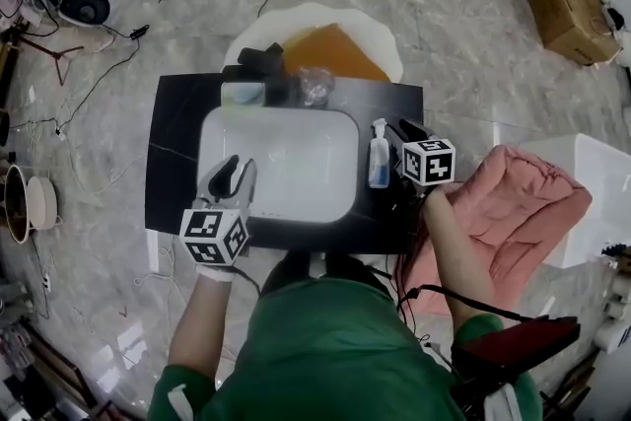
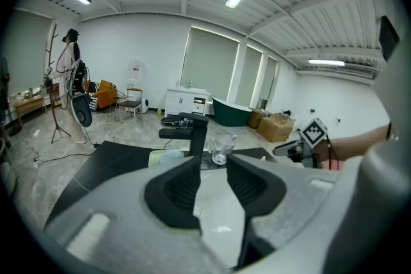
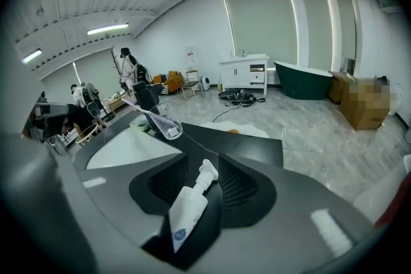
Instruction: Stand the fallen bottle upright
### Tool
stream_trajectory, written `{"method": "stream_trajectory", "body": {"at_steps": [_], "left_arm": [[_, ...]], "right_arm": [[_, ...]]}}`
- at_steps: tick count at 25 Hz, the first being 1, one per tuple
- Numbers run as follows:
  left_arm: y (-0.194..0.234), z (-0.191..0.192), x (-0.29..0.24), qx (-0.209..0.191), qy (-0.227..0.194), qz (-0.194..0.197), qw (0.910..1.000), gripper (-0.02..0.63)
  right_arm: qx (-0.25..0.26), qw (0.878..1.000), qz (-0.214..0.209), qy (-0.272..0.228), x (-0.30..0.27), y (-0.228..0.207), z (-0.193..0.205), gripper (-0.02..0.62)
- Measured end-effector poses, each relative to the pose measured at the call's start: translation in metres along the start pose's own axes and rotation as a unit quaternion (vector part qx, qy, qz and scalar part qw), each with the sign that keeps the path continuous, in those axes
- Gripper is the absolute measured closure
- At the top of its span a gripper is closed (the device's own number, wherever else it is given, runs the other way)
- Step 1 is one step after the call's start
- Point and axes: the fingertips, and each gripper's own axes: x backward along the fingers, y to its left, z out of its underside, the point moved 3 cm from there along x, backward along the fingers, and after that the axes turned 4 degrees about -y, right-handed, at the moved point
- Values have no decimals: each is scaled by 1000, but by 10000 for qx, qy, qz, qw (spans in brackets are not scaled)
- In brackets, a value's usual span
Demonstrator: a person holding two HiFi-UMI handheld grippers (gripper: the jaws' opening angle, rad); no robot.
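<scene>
Open room is offered over the white basin (image 1: 296, 128) at the middle of the frame, except at its lower left, where the left gripper (image 1: 240, 171) is held. The back edge, upper centre, is crowded by the black faucet (image 1: 262, 60), a glass tumbler (image 1: 315, 86) and a pale green object (image 1: 243, 94). The narrow counter strip (image 1: 389, 99) right of the basin is blocked by the lying bottle (image 1: 379, 158), flanked by the right gripper's (image 3: 202, 162) parted jaws.

Bottle (image 1: 379, 161): small, pale bluish body, white pump top, round blue mark on the label. Down on its side on the black surface (image 1: 177, 163), just right of the white basin (image 1: 296, 153). Pump end points at the far edge.
</scene>
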Motion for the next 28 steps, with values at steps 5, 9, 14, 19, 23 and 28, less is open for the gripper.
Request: {"method": "stream_trajectory", "body": {"at_steps": [5, 9, 14, 19, 23, 28], "left_arm": [[10, 13, 11, 118, 137, -171, 9997, 486], [24, 21, 23, 228, 225, -392, 9987, 491], [35, 26, 31, 337, 236, -578, 9975, 499], [37, 31, 33, 412, 282, -657, 9966, 506], [36, 32, 35, 450, 278, -694, 9962, 512], [37, 36, 37, 475, 263, -712, 9960, 515]], "right_arm": [[255, 9990, -75, 369, -29, -5, 9, 443], [1115, 9915, -226, 634, -45, -7, 10, 454], [2359, 9645, -468, 1095, -59, -7, 16, 469], [2644, 9526, -893, 1208, -68, 2, 17, 490], [2860, 9433, -1071, 1303, -69, 5, 17, 525], [3310, 9298, -979, 1274, -65, 6, 20, 548]]}}
